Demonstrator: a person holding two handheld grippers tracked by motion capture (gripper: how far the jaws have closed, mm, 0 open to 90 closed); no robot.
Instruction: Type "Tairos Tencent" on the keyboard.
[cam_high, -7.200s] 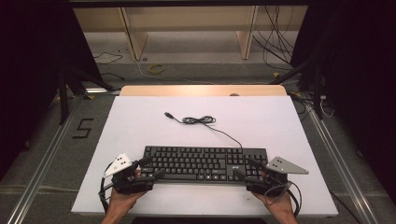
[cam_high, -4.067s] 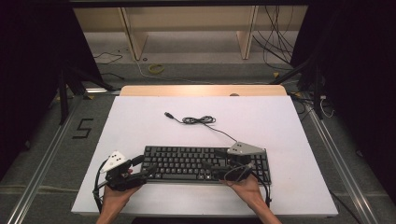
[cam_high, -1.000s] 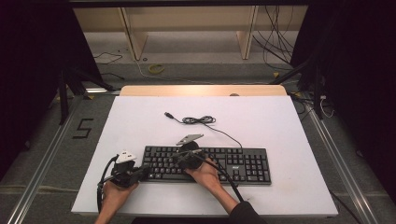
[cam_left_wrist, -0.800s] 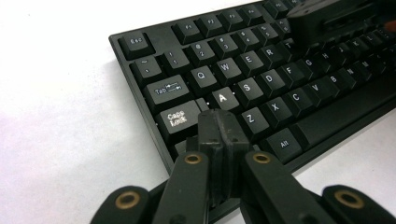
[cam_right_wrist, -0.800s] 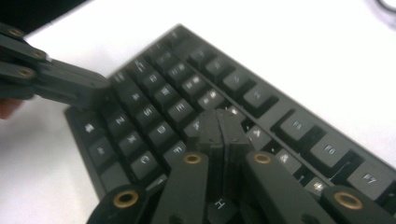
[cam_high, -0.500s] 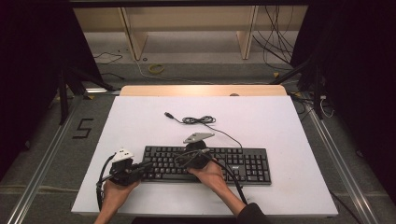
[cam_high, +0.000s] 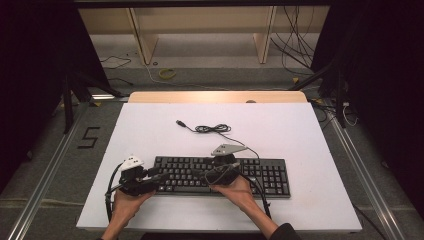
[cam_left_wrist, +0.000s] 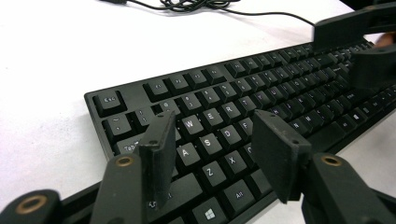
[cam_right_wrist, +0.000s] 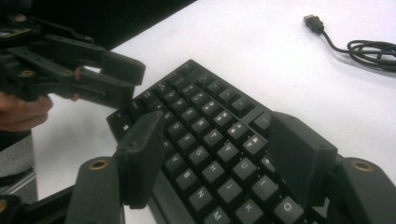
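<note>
both my left gripper (cam_left_wrist: 212, 154) and right gripper (cam_right_wrist: 219, 154) hang spread over the keyboard (cam_high: 220, 174); i risk mashing neighbouring keys.

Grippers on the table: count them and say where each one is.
2. The left gripper is at the keyboard's left end, jaws open. The right gripper is over the keyboard's middle, jaws open.

It looked like a lab recording bay: a white table (cam_high: 300, 135) boxed in by black curtains (cam_high: 385, 75), floor rails (cam_high: 45, 175), loose cables (cam_high: 300, 50), and bare wooden shelving (cam_high: 200, 25) behind.
</note>
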